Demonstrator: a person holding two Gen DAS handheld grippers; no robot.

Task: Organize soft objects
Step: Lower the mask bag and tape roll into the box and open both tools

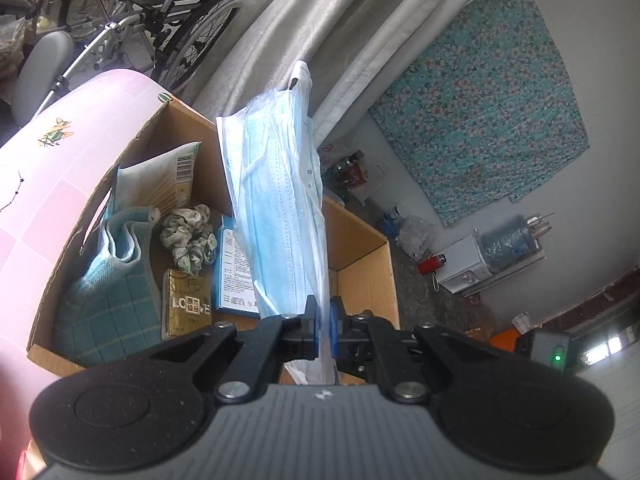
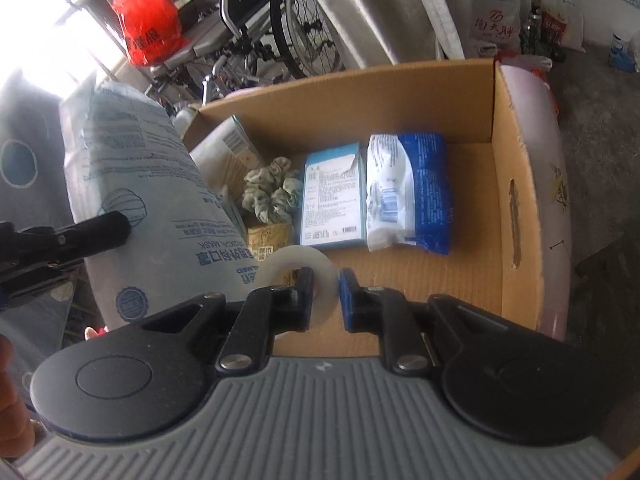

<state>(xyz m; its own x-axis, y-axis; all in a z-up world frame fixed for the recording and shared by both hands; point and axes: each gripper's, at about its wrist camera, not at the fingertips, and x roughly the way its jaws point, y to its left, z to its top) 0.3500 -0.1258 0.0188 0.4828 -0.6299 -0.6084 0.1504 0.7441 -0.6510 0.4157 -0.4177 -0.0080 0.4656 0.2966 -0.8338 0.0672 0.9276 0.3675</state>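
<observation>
My left gripper (image 1: pixel 323 320) is shut on a clear bag of light blue face masks (image 1: pixel 276 204) and holds it up above the open cardboard box (image 1: pixel 360 276). The same mask bag (image 2: pixel 136 184) shows at the left of the right wrist view, with the left gripper's finger (image 2: pixel 100 228) on it. My right gripper (image 2: pixel 325 292) is shut on a white translucent ring (image 2: pixel 296 268) over the box's near side (image 2: pixel 440 280). Inside the box lie a grey-green scrunchie (image 2: pixel 272 196), a blue carton (image 2: pixel 332 200), a blue-white pack (image 2: pixel 408 192), a gold packet (image 1: pixel 186 304) and a teal cloth (image 1: pixel 112 292).
The box sits on a pink surface (image 1: pixel 60 168). A wheelchair (image 2: pixel 276 28) and a red bag (image 2: pixel 148 24) stand behind it. Grey curtains (image 1: pixel 304 28) hang at the back. A floral cloth (image 1: pixel 488 96), bottles and a white cabinet (image 1: pixel 476 264) are off to the right.
</observation>
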